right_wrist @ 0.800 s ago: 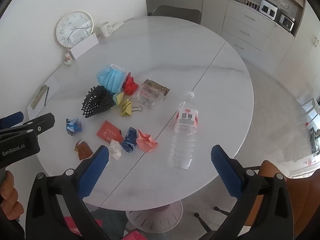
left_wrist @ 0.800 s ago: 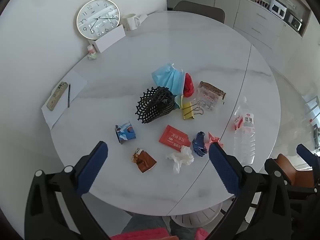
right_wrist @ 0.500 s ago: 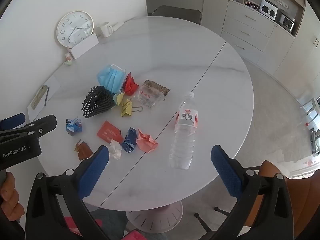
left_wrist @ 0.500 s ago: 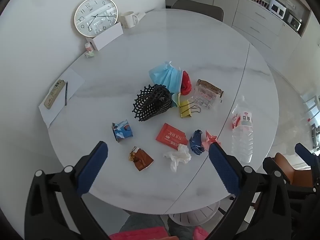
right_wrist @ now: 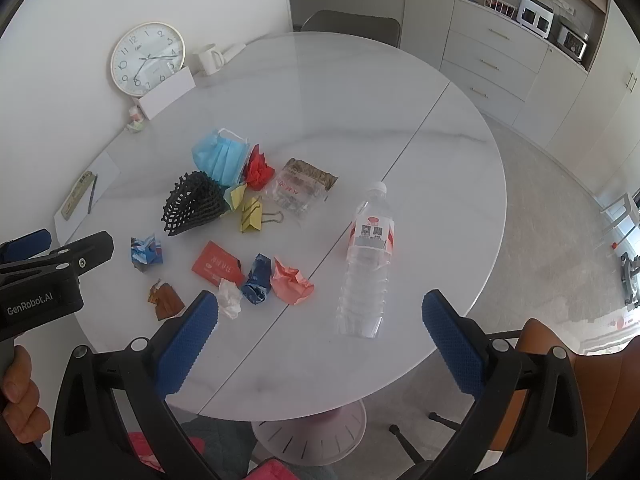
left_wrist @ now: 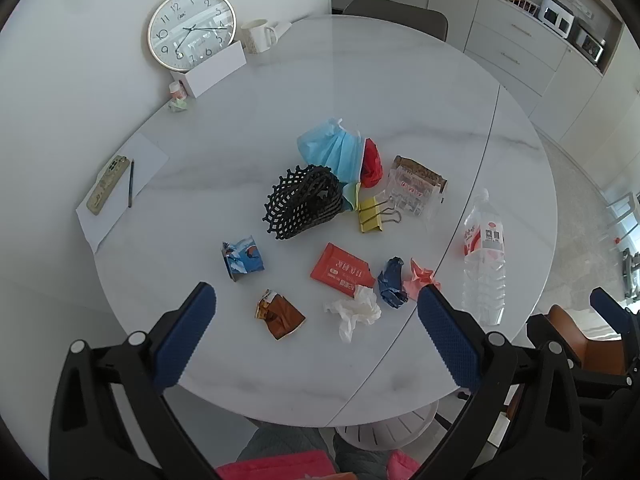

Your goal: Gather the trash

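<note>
Trash lies scattered on a round white marble table: a black foam net, a blue face mask, a red packet, a white tissue, a brown wrapper, a blue crumpled wrapper and an empty plastic bottle lying on its side. My left gripper is open and empty above the table's near edge. My right gripper is open and empty, above the near edge, with the bottle just beyond it.
A wall clock, a mug and a white box stand at the table's far left. A phone and pen on paper lie at the left edge. A yellow binder clip lies in the pile. An orange chair stands at the right.
The left gripper view has shifted slightly, with the trash sitting a little lower and nearer. The right gripper has barely moved. Both stay open.
</note>
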Tool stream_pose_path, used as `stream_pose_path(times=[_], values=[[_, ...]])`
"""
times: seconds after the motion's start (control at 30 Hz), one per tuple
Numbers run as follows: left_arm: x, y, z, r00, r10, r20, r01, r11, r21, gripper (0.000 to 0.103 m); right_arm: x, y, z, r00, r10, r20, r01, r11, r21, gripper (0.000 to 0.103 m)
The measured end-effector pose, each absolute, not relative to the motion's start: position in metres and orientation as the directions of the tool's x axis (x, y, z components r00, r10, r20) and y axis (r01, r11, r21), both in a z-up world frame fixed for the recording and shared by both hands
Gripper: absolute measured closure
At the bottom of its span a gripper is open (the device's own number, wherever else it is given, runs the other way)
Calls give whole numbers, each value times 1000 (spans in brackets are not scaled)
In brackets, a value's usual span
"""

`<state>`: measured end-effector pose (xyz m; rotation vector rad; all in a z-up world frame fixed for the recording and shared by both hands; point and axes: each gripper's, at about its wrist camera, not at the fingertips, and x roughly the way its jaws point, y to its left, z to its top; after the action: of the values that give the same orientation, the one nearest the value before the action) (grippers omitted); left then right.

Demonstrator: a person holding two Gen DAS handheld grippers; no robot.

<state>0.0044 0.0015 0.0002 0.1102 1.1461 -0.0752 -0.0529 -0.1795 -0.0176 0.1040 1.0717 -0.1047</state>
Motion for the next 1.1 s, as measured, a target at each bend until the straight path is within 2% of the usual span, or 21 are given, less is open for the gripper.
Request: stream_pose_path(times=[1.1], values=[[-5,8,-4,405,0,-915,104,993,46,6,-59,-176,-19,478,-33,-878,134,990,36,2]])
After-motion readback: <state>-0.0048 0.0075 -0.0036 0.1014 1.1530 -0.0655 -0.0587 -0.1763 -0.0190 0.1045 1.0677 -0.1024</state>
